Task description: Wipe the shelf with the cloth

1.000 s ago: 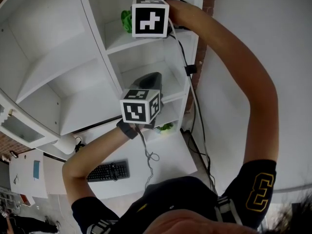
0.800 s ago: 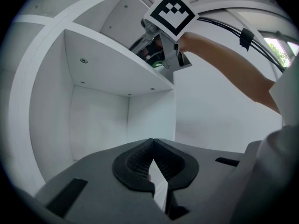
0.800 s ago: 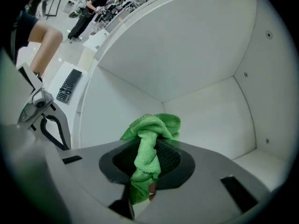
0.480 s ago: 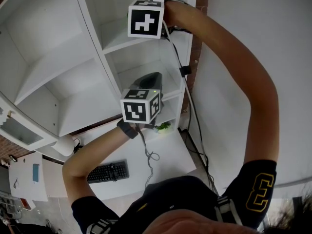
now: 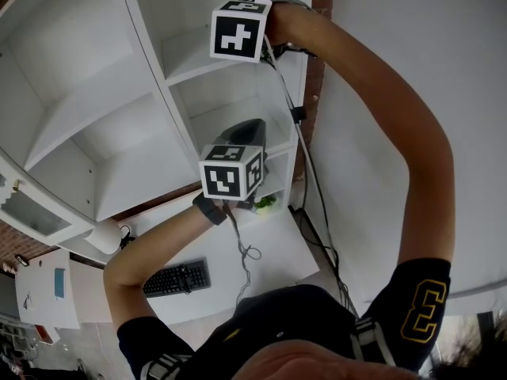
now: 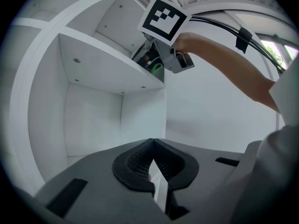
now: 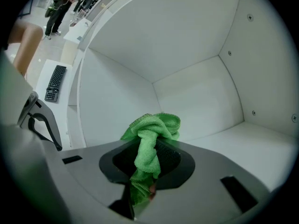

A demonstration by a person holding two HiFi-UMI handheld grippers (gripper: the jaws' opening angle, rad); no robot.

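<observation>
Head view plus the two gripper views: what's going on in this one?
A person stands at a white shelf unit with a hand-held gripper in each hand. The right hand-held gripper is raised into an upper compartment, its jaws shut on a bunched green cloth. Whether the cloth touches the shelf board cannot be told. The left hand-held gripper is lower, facing a compartment beneath, jaws together with nothing between them.
</observation>
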